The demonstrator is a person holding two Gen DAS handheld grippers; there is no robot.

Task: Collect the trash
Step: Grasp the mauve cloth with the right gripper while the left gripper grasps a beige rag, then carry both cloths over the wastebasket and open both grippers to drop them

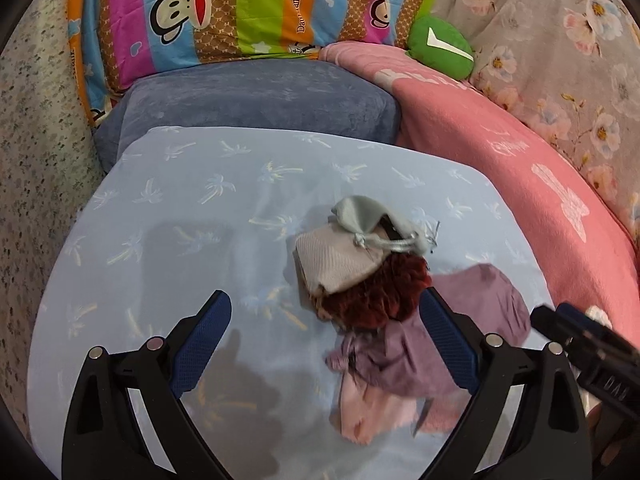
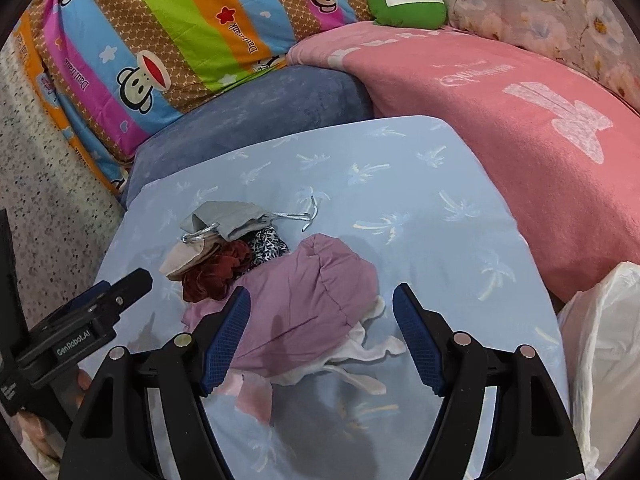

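Observation:
A small heap of cloth items lies on the light blue palm-print pillow (image 1: 180,208): a purple cloth (image 1: 488,312) (image 2: 304,300), a dark red scrunchie (image 1: 380,296) (image 2: 216,276), a beige piece (image 1: 336,260) (image 2: 188,260), a grey drawstring pouch (image 1: 372,212) (image 2: 228,216), a leopard-print piece (image 2: 266,250) and pink and white scraps (image 2: 360,352). My left gripper (image 1: 324,308) is open above the pillow, its right finger over the purple cloth. My right gripper (image 2: 322,304) is open, straddling the purple cloth. Both are empty.
A blue-grey cushion (image 1: 256,96) lies behind the pillow, a striped monkey-print pillow (image 1: 224,8) beyond it. A pink blanket (image 2: 500,120) runs along the right, with a green plush (image 2: 406,0) and floral fabric (image 1: 560,48). A white plastic bag (image 2: 604,344) sits at the right.

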